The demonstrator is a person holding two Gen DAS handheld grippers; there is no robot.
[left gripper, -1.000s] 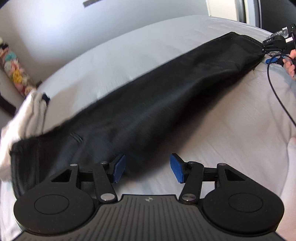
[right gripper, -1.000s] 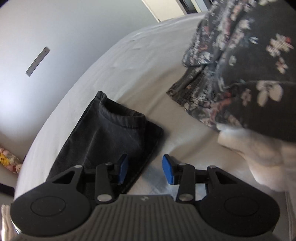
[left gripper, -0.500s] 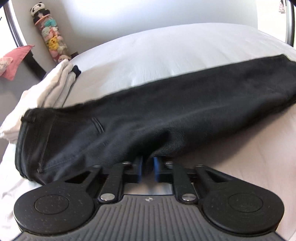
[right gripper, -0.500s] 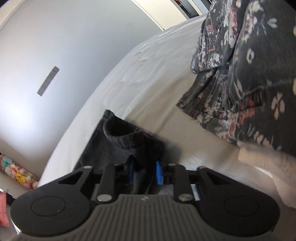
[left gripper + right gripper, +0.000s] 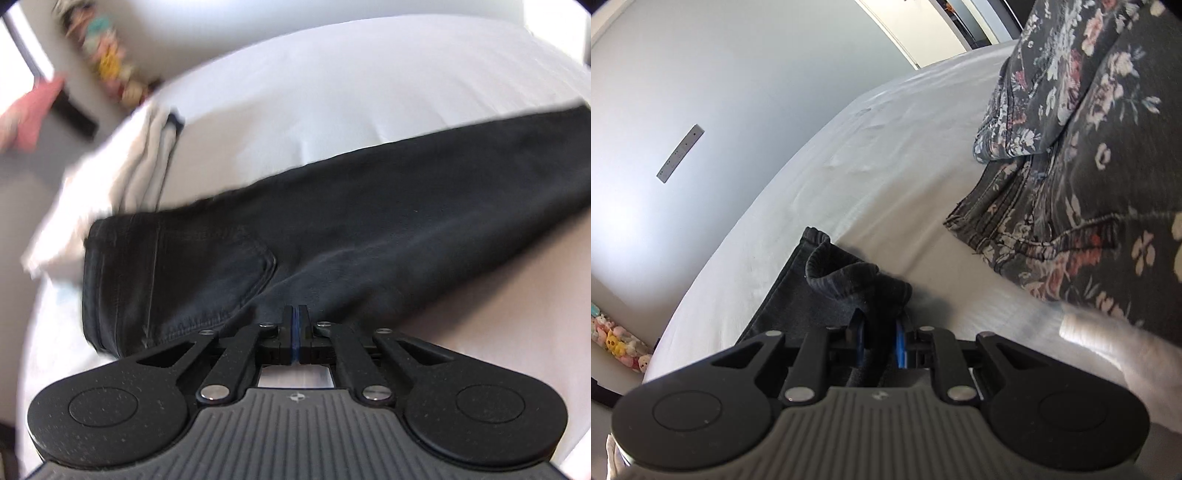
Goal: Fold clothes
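Gripping both ends at once: the left gripper [image 5: 295, 326], open a second ago, has clamped its jaws fully together at the crotch-side edge of the long black denim jeans [image 5: 369, 229] lying across the white bedsheet [image 5: 332, 92]. The right gripper [image 5: 881, 338], jaws just narrowed, pinches the bunched hem, which has lifted into a ridge. A fold can likely begin now.

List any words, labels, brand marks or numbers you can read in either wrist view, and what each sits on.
No readable text in either view.
Left gripper: small embossed emblem on its grey body, a symbol, not letters.
Right gripper: same emblem, blurred.
Wall strip: row of dots, too small to read.
Black jeans, floral garment: no label visible.
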